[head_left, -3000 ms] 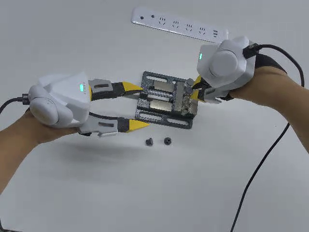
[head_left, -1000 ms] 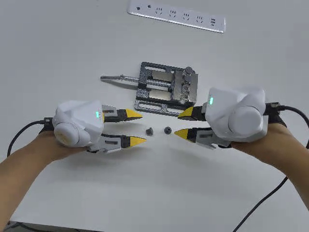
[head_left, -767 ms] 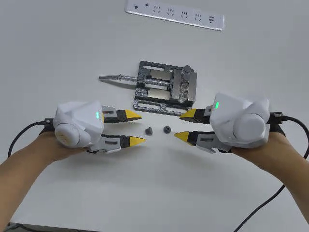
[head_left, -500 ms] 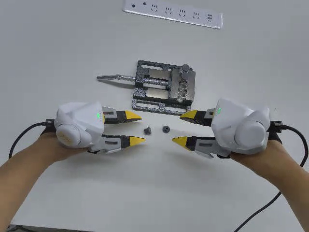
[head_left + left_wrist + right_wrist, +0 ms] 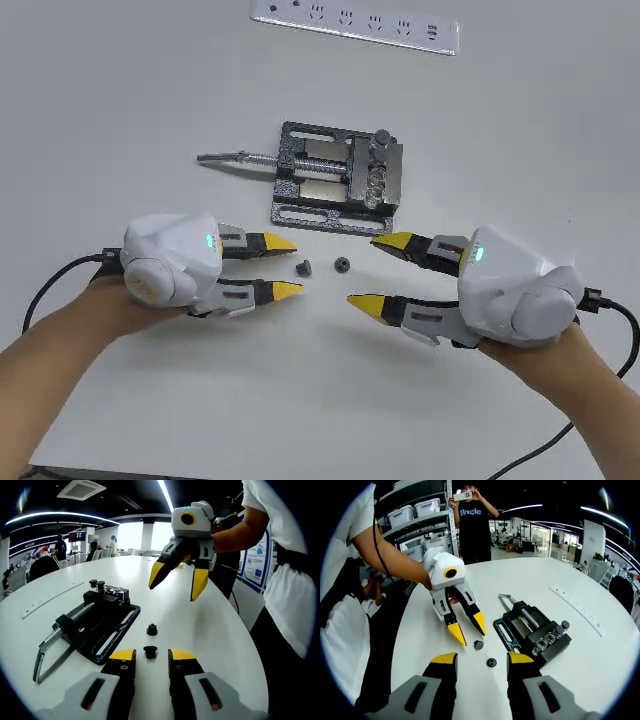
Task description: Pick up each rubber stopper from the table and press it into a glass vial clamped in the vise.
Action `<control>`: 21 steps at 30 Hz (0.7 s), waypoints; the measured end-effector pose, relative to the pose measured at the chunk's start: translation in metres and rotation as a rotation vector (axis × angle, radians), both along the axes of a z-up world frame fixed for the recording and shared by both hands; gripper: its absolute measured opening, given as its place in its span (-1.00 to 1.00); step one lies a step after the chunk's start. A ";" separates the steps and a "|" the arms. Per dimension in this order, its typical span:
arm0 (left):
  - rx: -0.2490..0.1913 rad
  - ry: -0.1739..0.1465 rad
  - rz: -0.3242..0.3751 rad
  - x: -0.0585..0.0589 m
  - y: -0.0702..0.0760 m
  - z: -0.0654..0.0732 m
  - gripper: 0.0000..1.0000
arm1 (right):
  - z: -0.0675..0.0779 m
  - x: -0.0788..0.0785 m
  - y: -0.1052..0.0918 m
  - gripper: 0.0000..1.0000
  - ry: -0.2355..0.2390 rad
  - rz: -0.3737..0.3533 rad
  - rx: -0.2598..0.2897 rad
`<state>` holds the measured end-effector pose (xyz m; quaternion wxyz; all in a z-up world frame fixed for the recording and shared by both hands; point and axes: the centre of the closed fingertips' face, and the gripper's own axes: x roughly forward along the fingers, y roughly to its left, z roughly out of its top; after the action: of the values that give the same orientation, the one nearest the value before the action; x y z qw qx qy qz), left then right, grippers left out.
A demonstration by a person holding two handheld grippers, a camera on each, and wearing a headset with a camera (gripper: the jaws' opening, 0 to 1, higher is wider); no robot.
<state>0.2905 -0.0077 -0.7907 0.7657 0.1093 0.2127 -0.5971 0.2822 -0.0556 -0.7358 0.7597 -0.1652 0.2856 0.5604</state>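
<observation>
Two small dark rubber stoppers lie on the white table in front of the vise: one on the left, the other on the right. The dark metal vise clamps a row of clear glass vials; the far ones carry dark stoppers. My left gripper is open, its tips flanking the left stopper. My right gripper is open wide just right of the other stopper, holding nothing.
A white power strip lies along the far side of the table. The vise's screw handle sticks out to the left. Black cables trail from both grippers. A person stands beyond the table.
The right gripper has come away from the vise, down to the table beside the stoppers, and its jaws have spread wider. The left gripper has pulled back from the vise and now holds still.
</observation>
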 end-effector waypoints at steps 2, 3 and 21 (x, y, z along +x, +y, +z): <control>0.005 -0.002 -0.002 0.000 -0.001 -0.001 -0.60 | 0.000 0.000 -0.001 -0.21 -0.003 -0.004 0.001; 0.005 -0.003 -0.002 0.000 -0.002 -0.001 -0.61 | 0.000 -0.001 -0.002 -0.21 -0.002 -0.008 0.000; 0.039 -0.032 -0.011 0.001 -0.003 -0.007 -0.87 | 0.006 -0.001 -0.006 -0.22 -0.003 -0.027 0.017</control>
<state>0.2919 -0.0105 -0.7981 0.7635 0.1349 0.2116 -0.5951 0.2811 -0.0619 -0.7299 0.7691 -0.1555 0.2819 0.5521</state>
